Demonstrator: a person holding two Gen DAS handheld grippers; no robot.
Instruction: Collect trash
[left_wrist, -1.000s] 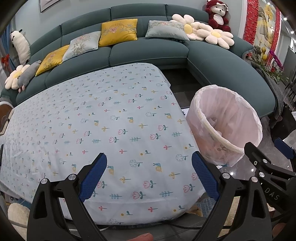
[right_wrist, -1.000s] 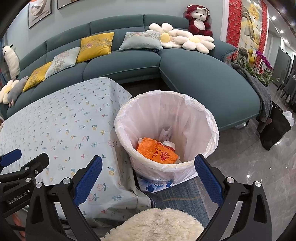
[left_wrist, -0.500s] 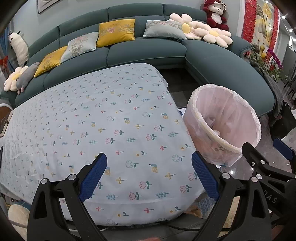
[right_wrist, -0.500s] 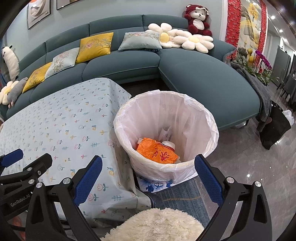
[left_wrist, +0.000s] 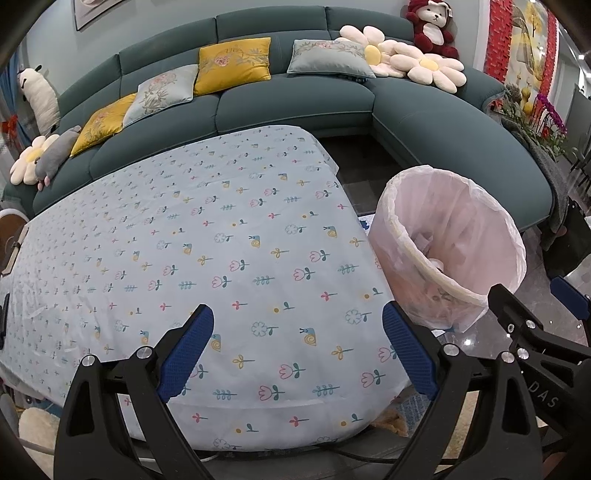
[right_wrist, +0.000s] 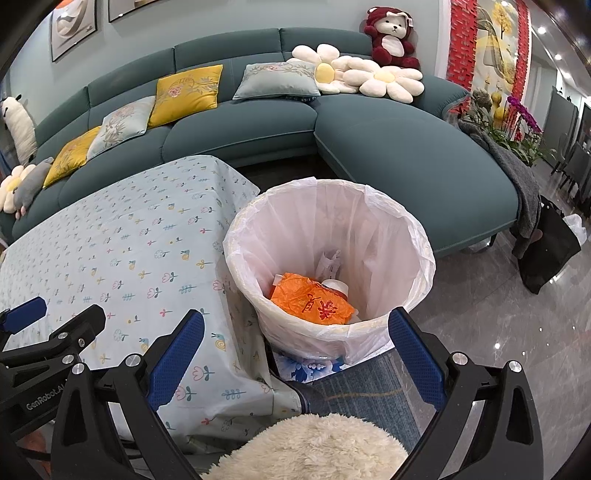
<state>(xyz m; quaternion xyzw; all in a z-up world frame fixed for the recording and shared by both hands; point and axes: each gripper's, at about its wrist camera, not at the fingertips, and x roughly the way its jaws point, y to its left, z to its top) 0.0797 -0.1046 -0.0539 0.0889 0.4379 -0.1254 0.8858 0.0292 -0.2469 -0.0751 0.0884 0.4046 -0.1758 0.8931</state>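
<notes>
**Living room, both claws empty**

Teal sofa (left_wrist: 295, 110) curving behind a surface (left_wrist: 221, 240) wearing a flower-print cloth. Lined bin (right_wrist: 328, 266) standing just beside its right edge, holding an orange wrapper (right_wrist: 312, 301) and white scraps. Left claw (left_wrist: 297, 347) hovering over the cloth, jaws apart. Right claw (right_wrist: 295, 354) gaping near the bin.

A curved teal sofa (left_wrist: 436, 122) wraps around a table under a pale floral tablecloth (left_wrist: 207, 236). Yellow cushions (left_wrist: 232, 64) and grey-green embroidered ones (left_wrist: 327, 57) line the backrest, with daisy-shaped pillows (left_wrist: 428, 68) and a red-and-white plush bear (left_wrist: 430, 24) at the corner. A cream fluffy rug (right_wrist: 317, 443) lies on the glossy grey floor (right_wrist: 517, 325), and purple orchids (right_wrist: 524, 114) stand at far right.
</notes>
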